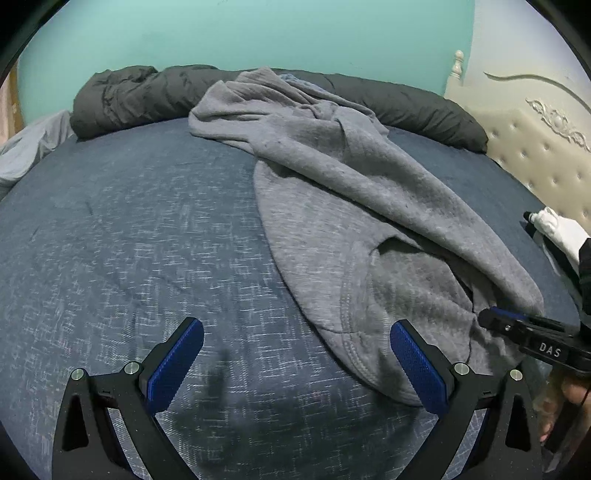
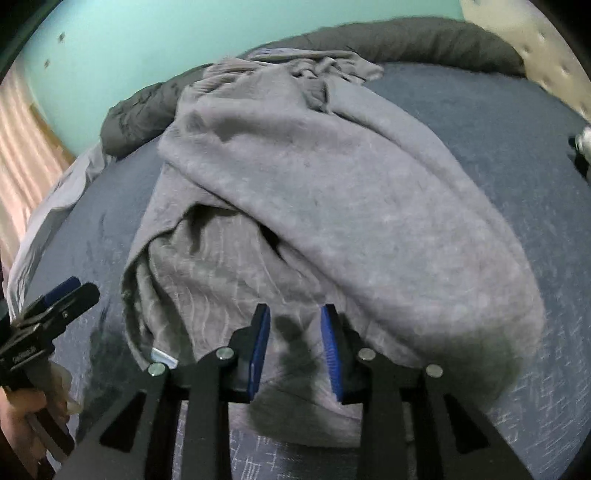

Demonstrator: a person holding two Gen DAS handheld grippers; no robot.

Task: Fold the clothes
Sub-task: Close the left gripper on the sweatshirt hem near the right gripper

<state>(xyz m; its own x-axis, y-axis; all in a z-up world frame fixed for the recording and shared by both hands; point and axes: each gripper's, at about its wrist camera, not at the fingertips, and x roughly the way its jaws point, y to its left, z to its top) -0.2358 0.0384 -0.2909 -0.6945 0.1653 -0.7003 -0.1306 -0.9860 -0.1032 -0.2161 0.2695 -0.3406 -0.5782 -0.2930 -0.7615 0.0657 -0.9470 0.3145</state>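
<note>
From the left, the left gripper (image 1: 297, 363) hung spread over the bed (image 1: 129, 240), beside the rumpled hoodie (image 1: 369, 221). From the right, the right gripper (image 2: 295, 347) hovered half-spread over its hem, gripping nothing. Grasping seemed next.

You are in a home bedroom: a bed (image 1: 129, 229) with a dark blue cover fills the frame, a cream tufted headboard (image 1: 535, 155) stands at the right edge, and a rolled dark duvet (image 1: 147, 96) lies along the mint-green wall (image 1: 258, 33) at the top.
</note>
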